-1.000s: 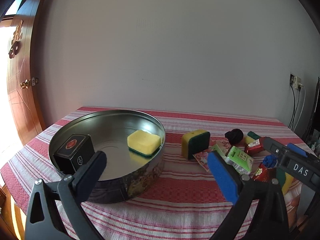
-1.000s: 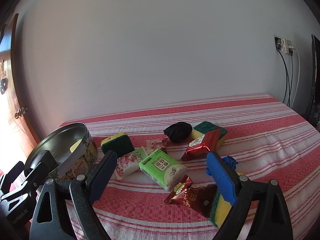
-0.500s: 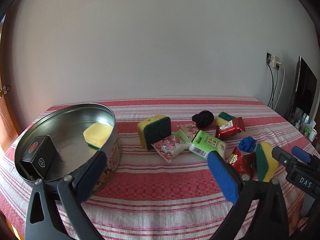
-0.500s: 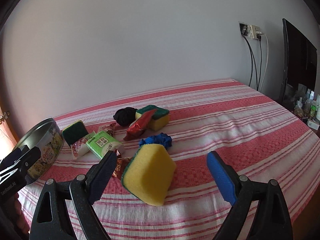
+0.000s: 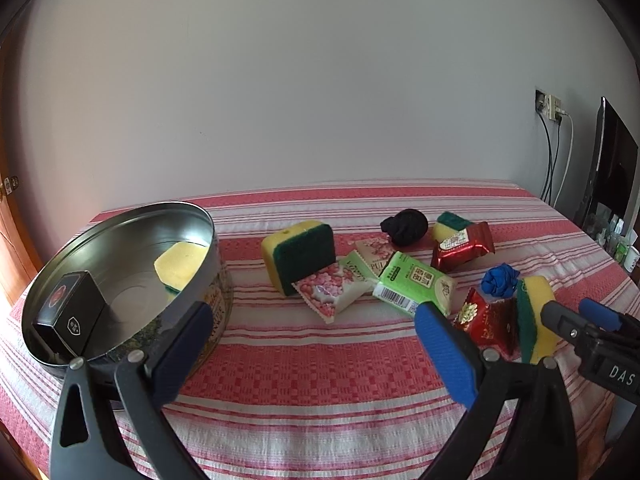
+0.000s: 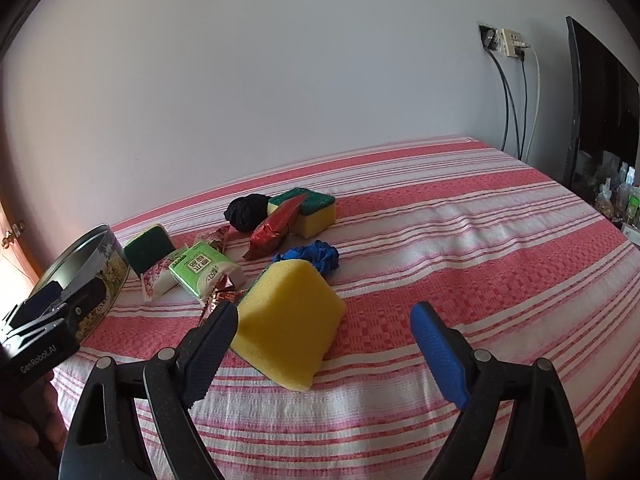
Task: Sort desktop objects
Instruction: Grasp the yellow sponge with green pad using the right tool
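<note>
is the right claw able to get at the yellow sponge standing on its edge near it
Probably yes: the right claw is open with the yellow and green sponge just ahead, nearer its left finger, and nothing lies between them on the striped cloth.

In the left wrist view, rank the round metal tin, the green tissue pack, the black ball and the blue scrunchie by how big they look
1. round metal tin, by far the largest.
2. green tissue pack.
3. black ball.
4. blue scrunchie.
The last two look close; the ball lies farther away, so that order is unsure.
</note>
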`<state>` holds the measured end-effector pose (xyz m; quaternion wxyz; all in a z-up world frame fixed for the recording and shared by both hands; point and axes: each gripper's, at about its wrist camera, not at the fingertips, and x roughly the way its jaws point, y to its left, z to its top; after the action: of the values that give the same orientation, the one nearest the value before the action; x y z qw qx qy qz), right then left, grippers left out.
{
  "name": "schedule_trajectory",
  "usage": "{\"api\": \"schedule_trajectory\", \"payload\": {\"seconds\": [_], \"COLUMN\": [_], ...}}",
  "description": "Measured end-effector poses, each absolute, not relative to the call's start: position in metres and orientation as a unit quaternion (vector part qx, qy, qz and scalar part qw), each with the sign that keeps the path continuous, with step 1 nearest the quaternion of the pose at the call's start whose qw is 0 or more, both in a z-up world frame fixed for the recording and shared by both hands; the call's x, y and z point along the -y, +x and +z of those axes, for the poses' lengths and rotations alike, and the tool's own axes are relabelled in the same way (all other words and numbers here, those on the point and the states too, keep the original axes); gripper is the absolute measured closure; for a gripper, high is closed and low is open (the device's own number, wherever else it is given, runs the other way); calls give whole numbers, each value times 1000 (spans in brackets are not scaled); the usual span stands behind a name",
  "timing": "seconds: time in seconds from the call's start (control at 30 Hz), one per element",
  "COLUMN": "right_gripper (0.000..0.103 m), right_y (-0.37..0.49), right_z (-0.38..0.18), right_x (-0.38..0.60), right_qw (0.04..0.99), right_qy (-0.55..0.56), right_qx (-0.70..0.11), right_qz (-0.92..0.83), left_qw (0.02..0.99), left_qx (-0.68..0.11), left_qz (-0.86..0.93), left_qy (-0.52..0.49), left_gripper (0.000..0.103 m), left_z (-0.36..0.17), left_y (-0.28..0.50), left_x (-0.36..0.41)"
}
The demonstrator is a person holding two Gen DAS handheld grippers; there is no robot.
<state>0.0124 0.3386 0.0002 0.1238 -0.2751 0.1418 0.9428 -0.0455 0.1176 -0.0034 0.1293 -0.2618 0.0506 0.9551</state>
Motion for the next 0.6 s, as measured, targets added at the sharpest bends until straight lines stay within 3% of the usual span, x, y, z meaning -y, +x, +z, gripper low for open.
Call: {"api": "schedule_trajectory", "payload": {"seconds": [0.17,0.3,0.33,0.37,0.4,0.6], "right_gripper": [13,13,15,28,33,47], "right_y": [-12,-29,-31,-31,-30,-18], "right_z": [-6,-17,-21,-23,-25,-27], "right_x": [-333,-332,-336,-341,-345,-356], "right_qw": [61,82,80,71,70,73], "right_qy": [-312,-344,-353,-356,-358,-350], "right_qx": [-176,-157,-165,-180,-187,-194], "right_qz": [932,922,917,914,912,914], "left_qw": [129,134,135,137,140,159], "left_qx": [-50,-50,-51,-51,-52,-65], "left_qz": [954,953,952,952,951,948], "left_qy": [-264,-268,-269,-271,-271,-268], "left_gripper": [1,1,1,1,1,1], "left_z": [-5,-7,-7,-8,-8,-9], "left_y": [-45,-47,-48,-48,-48,-43], "left_x": [-115,-116,-117,-118,-119,-132]}}
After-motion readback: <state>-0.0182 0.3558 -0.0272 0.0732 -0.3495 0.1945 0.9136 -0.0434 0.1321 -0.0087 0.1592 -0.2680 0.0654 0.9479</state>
